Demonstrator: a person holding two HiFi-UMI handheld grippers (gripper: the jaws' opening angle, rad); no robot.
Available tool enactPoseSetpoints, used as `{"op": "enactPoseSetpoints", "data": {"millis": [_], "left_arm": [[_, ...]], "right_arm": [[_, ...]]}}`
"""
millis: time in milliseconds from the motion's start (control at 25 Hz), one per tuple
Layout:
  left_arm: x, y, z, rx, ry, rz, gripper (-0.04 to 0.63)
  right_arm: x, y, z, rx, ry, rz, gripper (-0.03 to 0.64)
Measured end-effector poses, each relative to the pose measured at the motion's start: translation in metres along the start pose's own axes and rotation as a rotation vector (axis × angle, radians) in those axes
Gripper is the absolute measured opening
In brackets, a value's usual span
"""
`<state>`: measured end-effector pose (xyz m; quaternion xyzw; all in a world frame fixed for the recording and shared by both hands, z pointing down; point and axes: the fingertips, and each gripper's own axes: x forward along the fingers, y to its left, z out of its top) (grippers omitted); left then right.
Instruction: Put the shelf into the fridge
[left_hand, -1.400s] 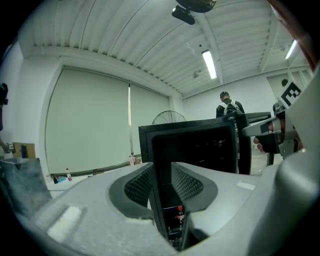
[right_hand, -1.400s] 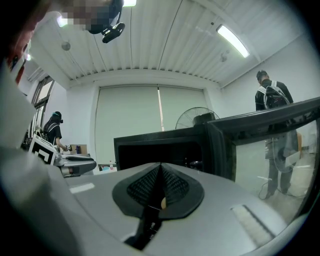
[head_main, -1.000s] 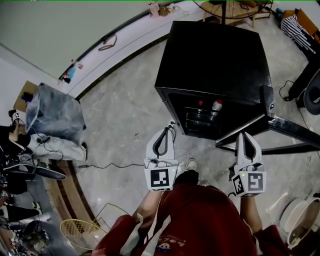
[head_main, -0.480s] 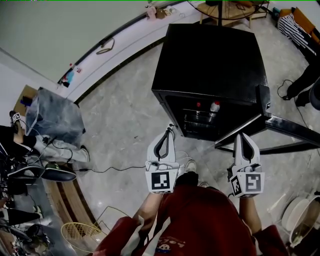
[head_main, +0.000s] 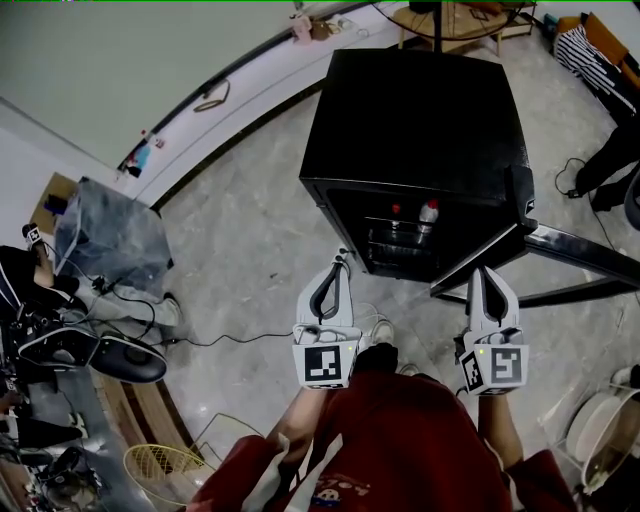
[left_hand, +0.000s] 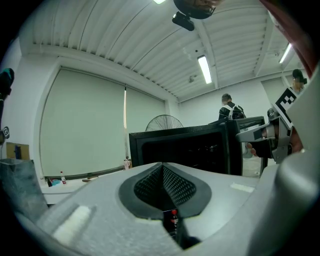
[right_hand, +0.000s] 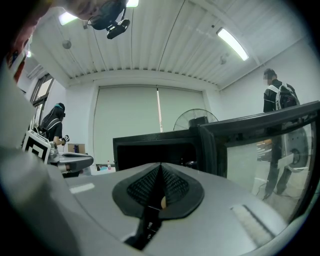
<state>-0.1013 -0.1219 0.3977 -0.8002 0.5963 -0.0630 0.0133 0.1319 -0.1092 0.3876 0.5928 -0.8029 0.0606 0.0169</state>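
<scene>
The black fridge (head_main: 420, 110) stands on the floor ahead of me, its glass door (head_main: 560, 250) swung open to the right. Two bottles (head_main: 432, 212) stand on a rack inside. My left gripper (head_main: 339, 260) is held level just short of the fridge's open front, jaws shut with nothing between them. My right gripper (head_main: 487, 271) is shut and empty too, beside the door's lower edge. In the left gripper view the shut left gripper (left_hand: 162, 166) faces the fridge (left_hand: 190, 145). The right gripper (right_hand: 160, 166) faces the fridge (right_hand: 150, 150) and the door (right_hand: 260, 145). I can make out no loose shelf.
A grey bin (head_main: 105, 230) sits at the left, with a black cable (head_main: 220, 335) trailing over the floor. A wire basket (head_main: 160, 465) lies low left and a white bucket (head_main: 600, 440) low right. Behind the fridge are a wooden table (head_main: 460, 15) and a standing fan (left_hand: 165, 120).
Both grippers keep their places and stay shut. The head view has shifted a little, so the fridge sits slightly further left in the picture.
</scene>
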Motion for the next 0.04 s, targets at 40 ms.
{"op": "enactPoseSetpoints", "data": {"millis": [40], "left_arm": [[-0.0011,-0.0017,0.0007,0.002,-0.002,-0.001,-0.002]], "right_arm": [[-0.0019,-0.0012,-0.0003,0.003,0.001,-0.001,0.000]]}}
